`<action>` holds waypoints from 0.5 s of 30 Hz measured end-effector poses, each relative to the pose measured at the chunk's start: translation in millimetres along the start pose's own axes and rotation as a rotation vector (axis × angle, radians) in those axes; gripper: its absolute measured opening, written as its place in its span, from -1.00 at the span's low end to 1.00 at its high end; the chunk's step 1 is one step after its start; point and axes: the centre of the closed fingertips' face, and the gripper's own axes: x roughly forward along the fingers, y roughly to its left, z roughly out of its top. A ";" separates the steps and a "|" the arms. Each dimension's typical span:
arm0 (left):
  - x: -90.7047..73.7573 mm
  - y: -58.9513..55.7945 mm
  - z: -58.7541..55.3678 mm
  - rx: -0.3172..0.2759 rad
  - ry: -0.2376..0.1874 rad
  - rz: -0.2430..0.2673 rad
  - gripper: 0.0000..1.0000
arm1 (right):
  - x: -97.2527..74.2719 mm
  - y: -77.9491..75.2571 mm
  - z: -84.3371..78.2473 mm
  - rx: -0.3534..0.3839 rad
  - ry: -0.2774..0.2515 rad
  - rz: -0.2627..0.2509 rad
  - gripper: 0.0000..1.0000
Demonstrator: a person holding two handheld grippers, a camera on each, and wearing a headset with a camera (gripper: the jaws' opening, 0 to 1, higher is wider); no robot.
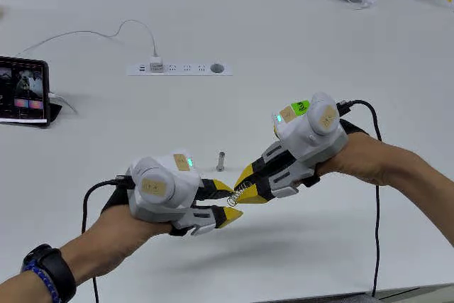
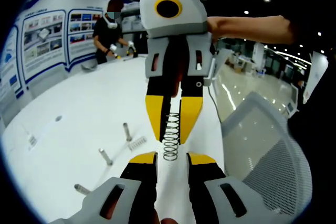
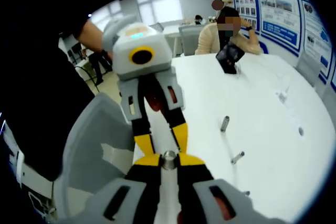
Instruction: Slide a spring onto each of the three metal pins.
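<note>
Spring [image 2: 171, 135], pinched tight by my right gripper [image 1: 245, 185], pokes between the spread jaws of my left gripper [image 1: 231, 202], near an upright pin [image 1: 220, 160] on the table [image 1: 284, 47].

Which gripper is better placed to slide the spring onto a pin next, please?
Likely the right: the right gripper is shut on the small coiled steel spring, while the left gripper stands open at its free end, gripping nothing. The short upright metal pin stands nearby.
</note>
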 end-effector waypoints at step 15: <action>-13.7 19.2 -16.0 -0.051 0.015 0.080 -0.38 | -5.9 -13.8 -12.9 0.002 0.041 -0.053 -0.75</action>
